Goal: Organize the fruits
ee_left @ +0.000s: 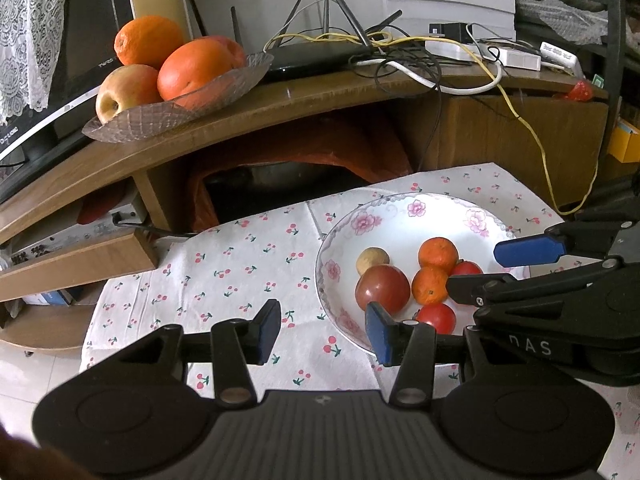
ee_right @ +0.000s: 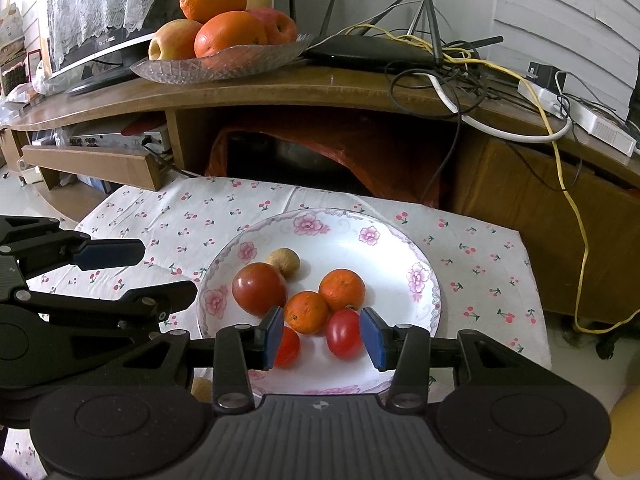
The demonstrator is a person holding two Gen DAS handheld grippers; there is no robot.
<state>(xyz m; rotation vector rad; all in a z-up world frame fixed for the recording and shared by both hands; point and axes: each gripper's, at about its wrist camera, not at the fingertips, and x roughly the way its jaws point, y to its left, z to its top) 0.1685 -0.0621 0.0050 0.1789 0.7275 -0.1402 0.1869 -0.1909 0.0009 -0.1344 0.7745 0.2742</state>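
Here the floral plate sits on the cherry-print cloth, carrying a big tomato, a small brown fruit, two mandarins and two small red tomatoes. The right gripper hangs over the plate's near edge, jaws parted, one small tomato showing between the blue pads but neither pad pressing it. The left gripper hovers over the cloth just left of the plate, jaws apart, nothing held. Up on the wooden shelf, a glass dish holds oranges and apples.
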